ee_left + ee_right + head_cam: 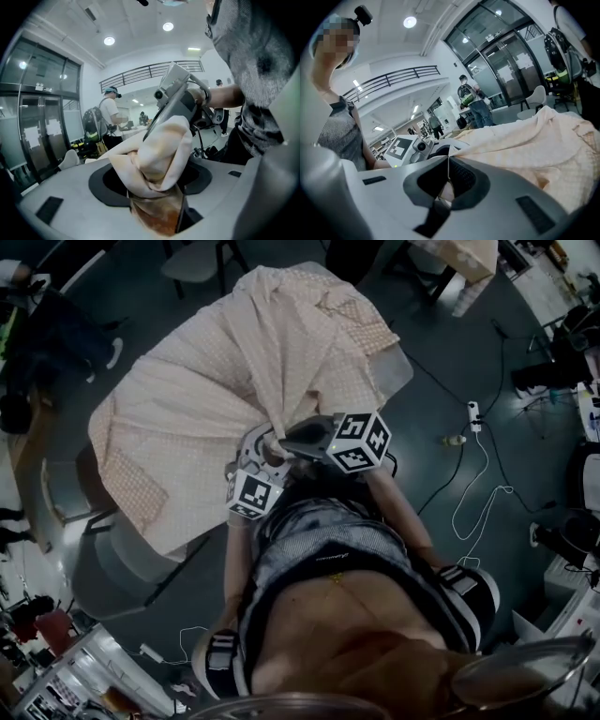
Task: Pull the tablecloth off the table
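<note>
Mostly the tablecloth (234,381) lies on the table (112,563), a pale checked sheet drawn from its far edges into a tight gather at the near side. There it rises in a twisted rope to the two grippers. Bare grey tabletop shows at the lower left and at the far right corner, where the cloth has slid inward.

The right gripper (302,432) has its jaws clenched together on a fold of the cloth. In the right gripper view the fabric runs from the jaw tips (447,180) out to the right in a broad, taut sweep, with a sliver of it pinched in the dark slot between the pads.

The left gripper (267,448) sits just beside the right one, below and to its left, their marker cubes almost touching. In the left gripper view its jaws stand apart with a thick wad of cloth (161,159) bulging up between them. The pads seem released rather than pressing, though the bunched fabric covers most of them, so I hold that loosely. The same view shows the right gripper (180,93) just above, biting the top of that wad.

Around the table lie a dark floor, a chair (197,259) at the far side, a power strip (474,415) and a white cable (478,484) to the right.
</note>
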`<state>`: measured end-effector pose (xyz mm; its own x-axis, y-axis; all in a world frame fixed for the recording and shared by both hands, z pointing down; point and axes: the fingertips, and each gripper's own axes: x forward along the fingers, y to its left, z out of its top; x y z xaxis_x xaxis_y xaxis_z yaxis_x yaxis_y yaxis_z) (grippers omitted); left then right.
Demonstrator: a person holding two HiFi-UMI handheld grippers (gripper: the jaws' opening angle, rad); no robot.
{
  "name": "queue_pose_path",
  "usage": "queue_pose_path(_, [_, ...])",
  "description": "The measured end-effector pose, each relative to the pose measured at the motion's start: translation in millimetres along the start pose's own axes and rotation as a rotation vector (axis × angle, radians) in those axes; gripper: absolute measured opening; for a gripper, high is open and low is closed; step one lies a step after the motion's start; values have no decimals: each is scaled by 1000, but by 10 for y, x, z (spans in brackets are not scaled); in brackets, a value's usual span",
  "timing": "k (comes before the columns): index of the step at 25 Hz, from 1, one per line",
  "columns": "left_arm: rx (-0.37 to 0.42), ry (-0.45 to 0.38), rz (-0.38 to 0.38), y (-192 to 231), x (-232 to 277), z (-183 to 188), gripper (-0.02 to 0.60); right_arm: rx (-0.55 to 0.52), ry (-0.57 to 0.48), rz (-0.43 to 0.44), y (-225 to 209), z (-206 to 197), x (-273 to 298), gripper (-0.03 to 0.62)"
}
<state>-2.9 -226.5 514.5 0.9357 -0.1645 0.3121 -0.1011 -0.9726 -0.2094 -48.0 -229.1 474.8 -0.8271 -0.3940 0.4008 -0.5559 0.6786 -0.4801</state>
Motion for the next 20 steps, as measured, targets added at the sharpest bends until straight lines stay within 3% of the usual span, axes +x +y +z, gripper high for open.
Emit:
queue_pose_path(7, [116, 4, -28, -89, 78, 41, 272, -37, 45, -1, 104, -17, 62, 64])
queue_pose_path(11, [173, 29, 5, -107, 86, 40, 263, -42, 70, 7, 177, -55, 118, 64])
queue_pose_path(17, [128, 14, 11, -102, 25, 25, 129, -84, 58, 31, 248, -42, 125, 66])
queue_pose_path(20, [58, -6, 11, -64, -11, 18, 91, -105, 12, 38, 255, -1, 72, 67])
